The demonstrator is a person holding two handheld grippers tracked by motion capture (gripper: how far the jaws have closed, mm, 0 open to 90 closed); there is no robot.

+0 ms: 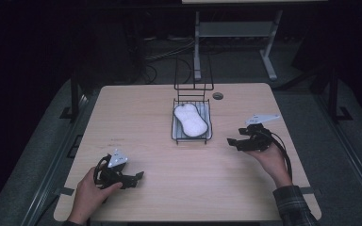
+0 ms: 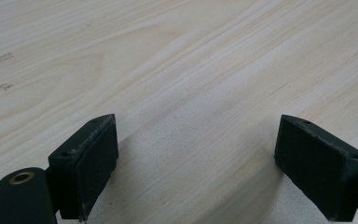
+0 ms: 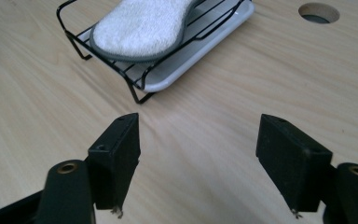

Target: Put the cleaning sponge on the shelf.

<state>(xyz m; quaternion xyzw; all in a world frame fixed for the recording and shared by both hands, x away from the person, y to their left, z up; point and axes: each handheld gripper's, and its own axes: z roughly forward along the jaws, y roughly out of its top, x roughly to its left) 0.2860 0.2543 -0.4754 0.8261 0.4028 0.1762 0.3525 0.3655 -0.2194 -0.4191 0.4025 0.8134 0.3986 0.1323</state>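
A white sponge (image 1: 191, 119) with a grey rim lies flat on a black wire rack (image 1: 192, 137), which stands in a shallow white tray (image 1: 209, 123) a little behind the middle of the wooden table (image 1: 160, 122), closer to the far edge than to the near one. Just behind the rack, at the far edge, stands a taller black wire frame (image 1: 193, 75), and a round cable hole (image 1: 218, 96) sits in the tabletop beside it, toward the right. The right gripper (image 1: 233, 142) is held by a hand near the right edge of the table, level with the near end of the rack and apart from it; its jaws stand wide apart with nothing between them, and in the right gripper view they point at the rack's near corner with bare wood under them. The sponge (image 3: 144, 25) there fills most of the rack (image 3: 135, 77), overhanging no side that can be seen. The left gripper (image 1: 139, 177) rests in the other hand near the front left corner of the table, well apart from the rack; its jaws are also spread wide and empty, with plain table (image 2: 177, 70) between them.
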